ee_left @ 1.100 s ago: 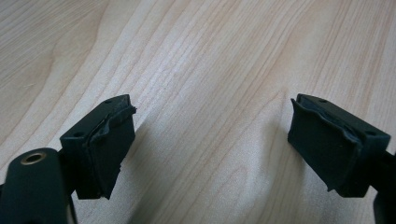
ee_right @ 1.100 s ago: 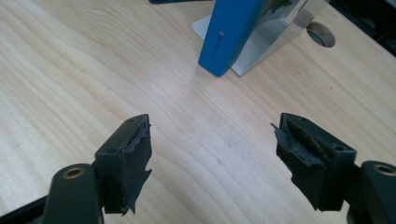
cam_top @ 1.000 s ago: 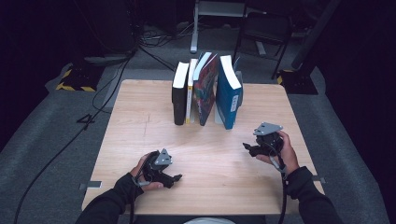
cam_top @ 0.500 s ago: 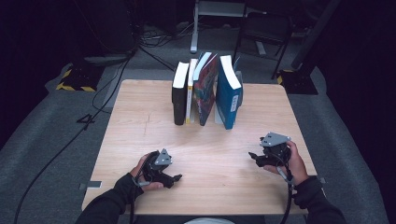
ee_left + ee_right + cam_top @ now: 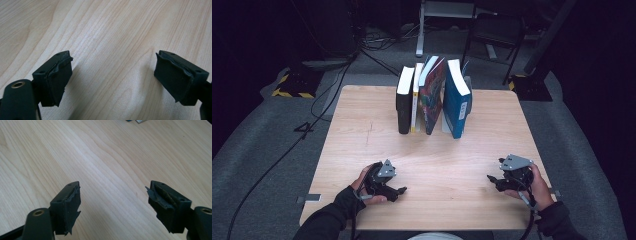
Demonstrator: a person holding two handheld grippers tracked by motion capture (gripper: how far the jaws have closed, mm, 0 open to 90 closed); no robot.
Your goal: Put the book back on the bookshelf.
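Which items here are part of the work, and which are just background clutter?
Part of the work: row of standing books: black book, yellow-spined book, colourful book, blue book; left claw and right claw, both open and empty.

Background: table, floor cables, chair.

A pale wooden table (image 5: 362, 130) with fine darker grain lines stood on grey carpet. On it were a black book (image 5: 404, 102), a thin white book with a yellow spine (image 5: 416, 97), a book with a red, multicoloured cover (image 5: 433, 95), and a teal-blue book (image 5: 457, 100) with white page edges. Both grippers (image 5: 399, 190) (image 5: 490, 178) were black, topped with grey plates. Yellow-and-black striped tape (image 5: 289, 92) marked the floor.
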